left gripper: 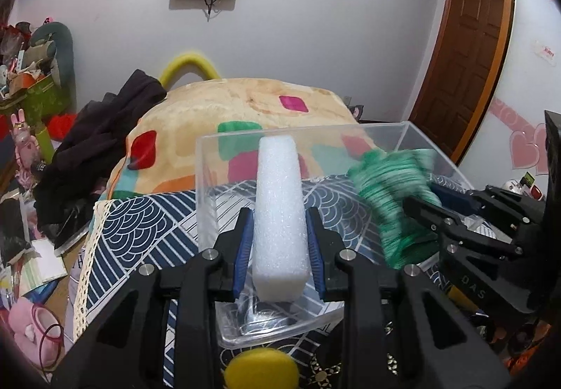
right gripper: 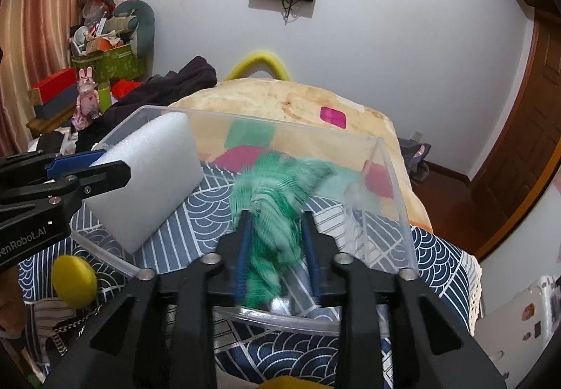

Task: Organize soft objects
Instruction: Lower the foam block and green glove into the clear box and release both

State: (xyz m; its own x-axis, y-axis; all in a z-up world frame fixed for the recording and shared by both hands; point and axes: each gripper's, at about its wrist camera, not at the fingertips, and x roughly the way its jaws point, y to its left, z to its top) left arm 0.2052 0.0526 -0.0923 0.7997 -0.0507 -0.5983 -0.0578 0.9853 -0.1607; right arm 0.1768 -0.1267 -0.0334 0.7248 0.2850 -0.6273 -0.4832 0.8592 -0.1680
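My left gripper [left gripper: 280, 217] is shut on a white foam block [left gripper: 278, 210] and holds it over the clear plastic box [left gripper: 207, 185]. In the right wrist view the foam block [right gripper: 154, 178] and left gripper [right gripper: 115, 168] sit at the box's left side. My right gripper [right gripper: 277, 217] is shut on a green scrubby cloth [right gripper: 277, 199], blurred, over the clear box [right gripper: 396, 199]. In the left wrist view the green cloth [left gripper: 392, 192] and right gripper [left gripper: 424, 203] are at the box's right side.
The box stands on a blue-and-white patterned cloth [left gripper: 140, 231]. A yellow round sponge [left gripper: 261, 369] lies in front of it, also in the right wrist view [right gripper: 73, 280]. A patterned quilt [left gripper: 245, 101] and dark clothes [left gripper: 101, 143] lie behind. Clutter fills the left.
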